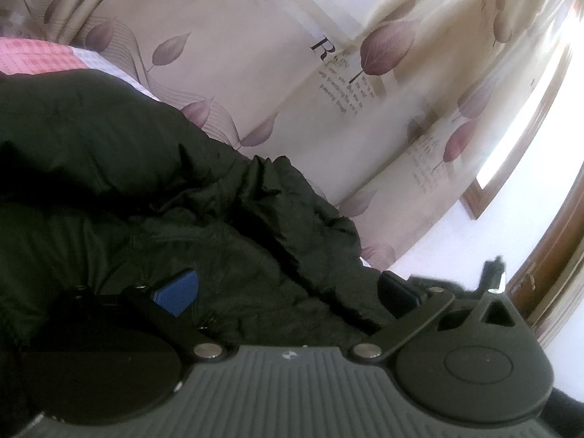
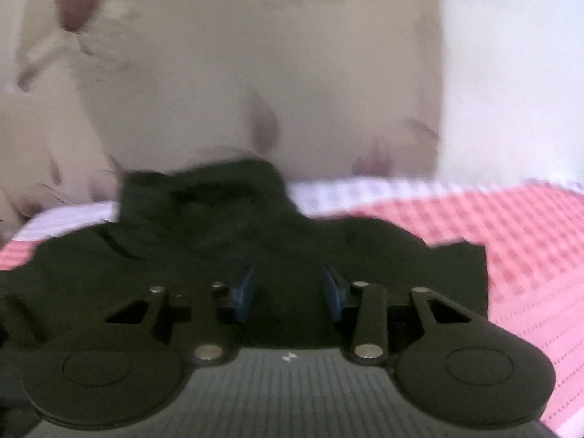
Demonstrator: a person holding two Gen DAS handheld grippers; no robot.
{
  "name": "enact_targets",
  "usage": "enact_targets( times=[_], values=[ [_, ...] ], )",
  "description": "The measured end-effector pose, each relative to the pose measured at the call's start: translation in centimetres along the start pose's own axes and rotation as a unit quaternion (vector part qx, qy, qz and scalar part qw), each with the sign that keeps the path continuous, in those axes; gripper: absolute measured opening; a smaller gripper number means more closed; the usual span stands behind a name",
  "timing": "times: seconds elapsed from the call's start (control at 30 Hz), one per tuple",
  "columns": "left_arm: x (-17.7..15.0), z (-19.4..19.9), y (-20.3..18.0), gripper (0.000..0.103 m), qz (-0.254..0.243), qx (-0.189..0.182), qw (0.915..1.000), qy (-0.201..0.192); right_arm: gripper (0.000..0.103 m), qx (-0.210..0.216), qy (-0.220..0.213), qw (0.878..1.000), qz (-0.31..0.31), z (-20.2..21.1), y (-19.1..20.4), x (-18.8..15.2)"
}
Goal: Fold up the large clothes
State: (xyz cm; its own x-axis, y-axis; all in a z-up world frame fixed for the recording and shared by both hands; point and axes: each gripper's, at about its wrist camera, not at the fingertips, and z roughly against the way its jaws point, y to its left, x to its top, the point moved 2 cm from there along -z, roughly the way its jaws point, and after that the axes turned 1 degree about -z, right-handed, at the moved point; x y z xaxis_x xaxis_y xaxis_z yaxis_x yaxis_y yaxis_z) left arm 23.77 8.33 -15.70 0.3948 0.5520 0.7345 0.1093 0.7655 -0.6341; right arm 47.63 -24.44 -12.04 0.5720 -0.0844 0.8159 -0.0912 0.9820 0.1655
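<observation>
A large black padded jacket [image 1: 146, 189] lies bunched on a pink checked bedcover [image 1: 33, 54]. My left gripper [image 1: 288, 292] is low against it with its jaws wide apart. A thick ridge of the jacket fills the gap between the blue pads [image 1: 179, 292]. In the blurred right wrist view the black jacket [image 2: 204, 219] spreads over the pink bedcover [image 2: 529, 241]. My right gripper [image 2: 288, 294] hovers over the jacket's near part, open. Nothing is pinched between its blue pads [image 2: 242, 295].
A beige curtain with purple leaves and printed text [image 1: 255, 73] hangs close behind the bed, and the same curtain [image 2: 255, 73] fills the right wrist view. A bright window with a wooden frame [image 1: 529, 116] is at the right. A white wall [image 2: 511, 73] stands beside the curtain.
</observation>
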Motion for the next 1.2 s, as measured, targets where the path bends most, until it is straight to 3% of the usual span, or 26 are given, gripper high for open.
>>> enact_targets(
  times=[0.17, 0.27, 0.43, 0.5, 0.57, 0.63, 0.77, 0.9, 1.0, 1.2],
  values=[
    [0.0, -0.3, -0.2, 0.103, -0.005, 0.008, 0.9999, 0.006, 0.039, -0.007, 0.003, 0.999, 0.053, -2.2, 0.8, -3.1],
    [0.0, -0.4, -0.3, 0.103, -0.007, 0.013, 0.9998, 0.010, 0.040, -0.032, 0.006, 0.994, 0.102, -2.9, 2.2, -3.5],
    [0.7, 1.5, -0.6, 0.103, 0.011, 0.012, 0.9998, 0.006, 0.043, -0.018, -0.014, 0.999, 0.043, 0.1, 1.6, -2.8],
    [1.3, 3.7, -0.5, 0.103, 0.028, 0.011, 0.9995, -0.011, 0.048, 0.020, -0.070, 0.997, -0.015, 4.1, 1.2, -2.7],
    [2.1, 6.7, 0.1, 0.103, 0.045, 0.030, 0.9981, -0.028, 0.074, 0.068, -0.093, 0.992, -0.044, 7.7, 1.5, -3.4],
    [2.9, 9.5, 1.0, 0.103, 0.064, 0.050, 0.9960, -0.038, 0.076, 0.108, -0.090, 0.989, -0.037, 10.2, 2.5, -4.7],
    [3.9, 16.3, 4.0, 0.103, 0.126, 0.083, 0.9864, -0.066, 0.077, 0.138, -0.063, 0.988, 0.031, 13.2, 5.5, -8.6],
    [3.9, 21.7, 8.2, 0.102, 0.206, 0.096, 0.9692, -0.095, 0.079, 0.151, -0.042, 0.982, 0.102, 14.0, 8.4, -12.4],
    [4.5, 23.6, 10.9, 0.101, 0.242, 0.103, 0.9587, -0.109, 0.079, 0.140, -0.029, 0.981, 0.127, 13.7, 9.6, -13.4],
    [5.9, 23.4, 14.6, 0.092, 0.264, 0.101, 0.9532, -0.106, 0.079, 0.136, -0.010, 0.986, 0.098, 13.1, 8.8, -13.3]
  ],
)
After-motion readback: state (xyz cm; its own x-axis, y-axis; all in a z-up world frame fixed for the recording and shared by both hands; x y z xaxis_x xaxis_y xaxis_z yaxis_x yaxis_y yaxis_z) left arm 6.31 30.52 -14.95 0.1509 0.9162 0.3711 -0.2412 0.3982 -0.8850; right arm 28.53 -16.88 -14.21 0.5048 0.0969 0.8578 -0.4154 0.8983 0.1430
